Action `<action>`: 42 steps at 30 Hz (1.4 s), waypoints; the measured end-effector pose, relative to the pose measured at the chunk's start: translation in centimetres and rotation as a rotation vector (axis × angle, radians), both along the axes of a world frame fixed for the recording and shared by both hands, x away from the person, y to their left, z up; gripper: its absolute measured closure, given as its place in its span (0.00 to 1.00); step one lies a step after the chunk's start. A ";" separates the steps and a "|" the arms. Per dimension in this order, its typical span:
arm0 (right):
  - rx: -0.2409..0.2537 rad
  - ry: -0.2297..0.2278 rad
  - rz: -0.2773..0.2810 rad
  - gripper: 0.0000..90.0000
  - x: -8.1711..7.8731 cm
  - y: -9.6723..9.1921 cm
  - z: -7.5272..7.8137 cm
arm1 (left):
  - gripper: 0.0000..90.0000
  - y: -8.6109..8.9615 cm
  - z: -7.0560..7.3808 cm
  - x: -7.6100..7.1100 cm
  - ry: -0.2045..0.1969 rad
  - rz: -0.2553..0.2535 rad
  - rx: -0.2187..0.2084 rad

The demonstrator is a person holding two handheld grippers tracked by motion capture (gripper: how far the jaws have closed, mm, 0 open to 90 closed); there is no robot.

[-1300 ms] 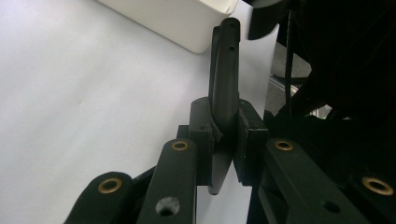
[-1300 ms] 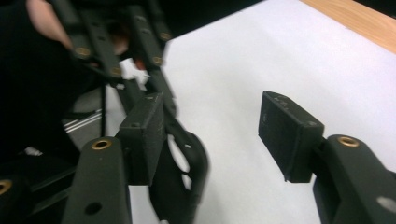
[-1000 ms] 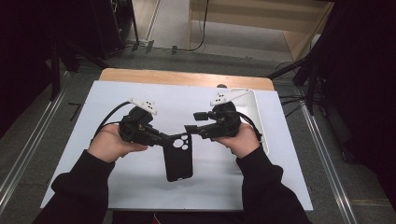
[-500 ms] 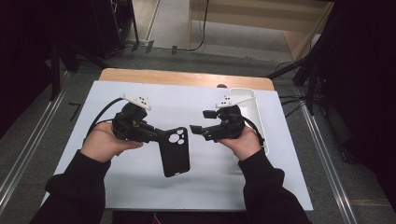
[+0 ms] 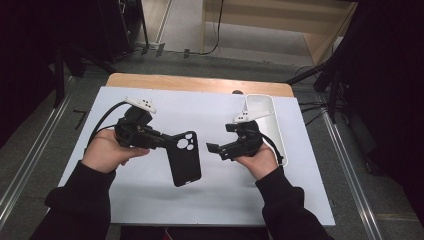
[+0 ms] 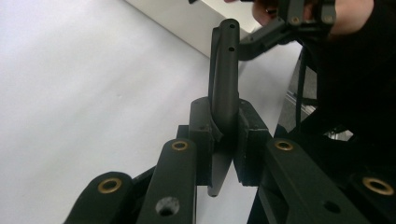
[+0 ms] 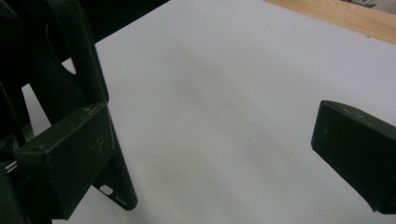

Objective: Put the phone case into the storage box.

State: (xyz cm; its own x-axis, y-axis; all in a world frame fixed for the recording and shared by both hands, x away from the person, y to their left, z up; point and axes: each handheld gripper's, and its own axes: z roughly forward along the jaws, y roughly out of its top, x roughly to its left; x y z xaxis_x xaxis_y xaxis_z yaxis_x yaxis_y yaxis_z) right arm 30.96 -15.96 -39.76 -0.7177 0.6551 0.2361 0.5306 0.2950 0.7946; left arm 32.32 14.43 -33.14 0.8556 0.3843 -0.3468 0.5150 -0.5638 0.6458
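**Left gripper had the phone case, right gripper had let go**

Your left gripper point(image 5: 167, 142) was clamped on the black phone case point(image 5: 184, 159), pinching the edge beside the camera cutouts. In the left gripper view the pads point(image 6: 201, 135) pressed both faces of the case point(image 6: 224, 84), seen edge-on, so its back and inside were hidden there.

The case hung over the white mat point(image 5: 210, 200), left of your right gripper point(image 5: 214, 148) and apart from it. From above I couldn't tell whether its lower end touched the mat or floated just over it.

Your right gripper's jaws had just been opening and stood wide apart with nothing between them. In the right gripper view its own left finger point(image 7: 65, 163) covered part of the case point(image 7: 70, 70), and the frame edge cut off the rest of it. The right finger point(image 7: 359, 149) was clipped by the frame edge.

The white tray point(image 5: 270, 125) sat right of the case, behind your right hand point(image 5: 257, 160), which hid part of its rim.
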 end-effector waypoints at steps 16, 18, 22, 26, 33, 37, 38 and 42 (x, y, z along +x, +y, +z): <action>-0.023 0.004 -0.024 0.00 -1.4 1.4 -1.6 | 0.88 0.8 -0.2 0.7 -0.028 0.130 0.033; -0.027 0.001 -0.029 0.00 -1.6 1.7 -1.7 | 0.88 0.9 -0.3 0.9 -0.030 0.145 0.029; -0.025 -0.004 -0.029 0.00 -2.1 2.3 -1.8 | 0.88 1.1 -0.5 1.2 -0.026 0.178 0.021; -0.027 -0.010 -0.026 0.00 -2.3 2.7 -2.0 | 0.88 1.4 -0.7 1.5 -0.010 0.224 0.008; -0.012 -0.030 -0.034 0.00 -2.5 3.2 -2.3 | 0.88 1.7 -1.0 1.9 -0.025 0.290 0.007; -0.002 -0.034 -0.033 0.00 -2.6 3.5 -2.5 | 0.88 1.6 -1.3 2.0 -0.024 0.313 0.013; -0.002 -0.034 -0.033 0.00 -2.6 3.5 -2.5 | 0.88 1.6 -1.3 2.0 -0.024 0.313 0.013; -0.010 -0.041 -0.037 0.00 -2.7 4.0 -2.6 | 0.88 1.2 -1.5 2.0 -0.024 0.331 0.030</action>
